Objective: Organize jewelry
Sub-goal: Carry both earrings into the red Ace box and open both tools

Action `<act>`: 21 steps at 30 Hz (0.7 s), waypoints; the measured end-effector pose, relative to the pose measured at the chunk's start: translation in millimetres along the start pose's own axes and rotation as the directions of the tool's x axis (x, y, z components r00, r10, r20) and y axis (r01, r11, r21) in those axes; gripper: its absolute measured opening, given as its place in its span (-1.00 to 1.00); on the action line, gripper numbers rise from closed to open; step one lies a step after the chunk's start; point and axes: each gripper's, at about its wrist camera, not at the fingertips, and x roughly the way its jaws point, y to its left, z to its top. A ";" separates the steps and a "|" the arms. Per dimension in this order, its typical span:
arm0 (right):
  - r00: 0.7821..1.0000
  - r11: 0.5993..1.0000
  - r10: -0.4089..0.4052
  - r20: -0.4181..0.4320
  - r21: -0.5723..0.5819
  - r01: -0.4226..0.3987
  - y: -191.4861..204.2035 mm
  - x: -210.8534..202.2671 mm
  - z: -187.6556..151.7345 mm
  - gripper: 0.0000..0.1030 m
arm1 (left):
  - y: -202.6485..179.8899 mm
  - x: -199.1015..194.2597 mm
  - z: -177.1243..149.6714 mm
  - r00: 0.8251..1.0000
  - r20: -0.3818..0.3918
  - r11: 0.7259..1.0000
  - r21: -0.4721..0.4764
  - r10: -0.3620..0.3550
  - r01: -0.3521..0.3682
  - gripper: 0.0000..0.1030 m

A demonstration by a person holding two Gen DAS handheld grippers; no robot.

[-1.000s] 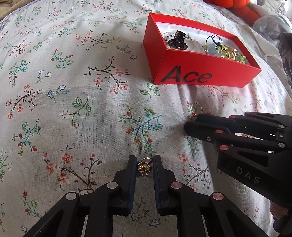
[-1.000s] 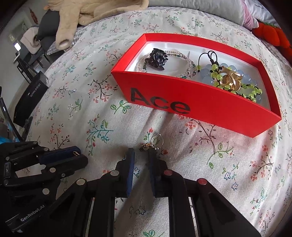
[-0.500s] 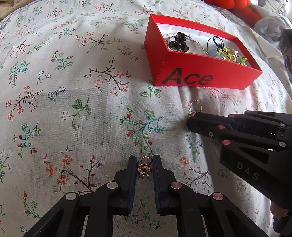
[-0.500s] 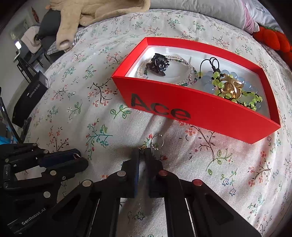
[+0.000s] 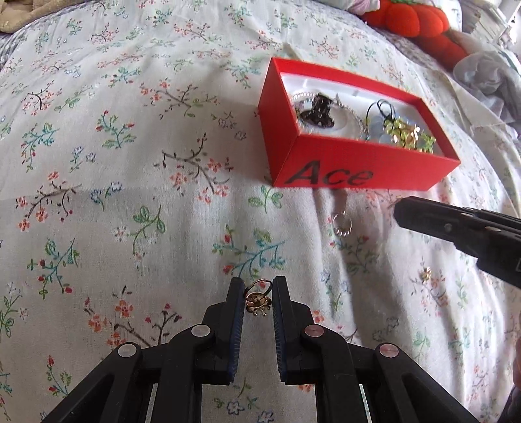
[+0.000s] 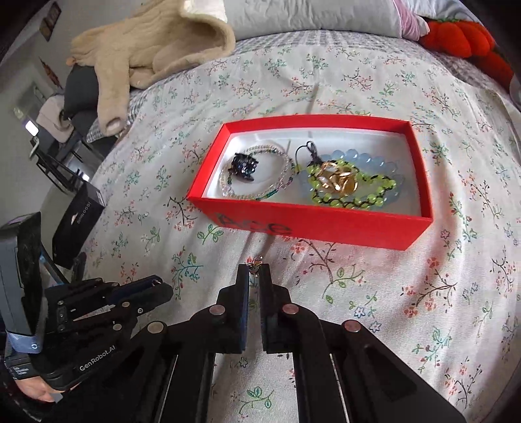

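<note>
A red "Ace" box [image 5: 364,162] [image 6: 312,224] sits on the floral bedspread and holds a dark hair clip [image 6: 243,166], bead bracelets [image 6: 355,182] and gold pieces. My left gripper [image 5: 258,294] is shut on a small gold ring [image 5: 257,298], held just above the cloth. My right gripper [image 6: 255,272] is shut on a small earring [image 6: 255,264] and is lifted above the bed in front of the box; it also shows in the left wrist view [image 5: 403,211]. A silver hoop [image 5: 342,224] and a small gold piece [image 5: 426,273] lie on the cloth.
A beige plush blanket [image 6: 156,48] lies at the bed's far left. A red plush toy [image 5: 410,22] and grey cloth [image 5: 488,75] lie at the far right. A black box [image 6: 78,224] stands off the bed's left edge.
My right gripper closed on the earring and lifted it up and away from the cloth, leaving the silver hoop behind. My left gripper rose slightly with the ring.
</note>
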 end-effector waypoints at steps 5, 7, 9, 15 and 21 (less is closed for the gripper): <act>0.997 0.998 -0.001 0.072 0.063 -0.004 -18.0 -23.8 11.7 -0.90 | -6.3 -6.4 14.8 0.998 0.056 0.999 -0.020 -0.023 0.025 -0.78; 0.995 0.996 -0.003 0.097 0.090 -0.005 -26.9 -32.8 16.5 -0.90 | -9.8 -9.3 21.7 0.996 0.086 0.999 -0.026 -0.032 0.034 -0.78; 0.993 0.993 -0.009 0.118 0.117 -0.005 -35.2 -39.6 20.1 -0.90 | -13.6 -11.8 28.6 0.992 0.116 0.998 -0.031 -0.046 0.050 -0.78; 0.989 0.983 -0.022 0.144 0.184 -0.005 -58.1 -49.5 26.0 -0.90 | -28.5 -10.4 49.0 0.979 0.189 0.997 -0.017 -0.073 0.078 -0.78; 0.988 0.978 -0.029 0.149 0.207 -0.003 -67.6 -52.0 27.4 -0.90 | -46.1 0.0 64.0 0.974 0.221 0.998 0.026 -0.057 0.053 -0.78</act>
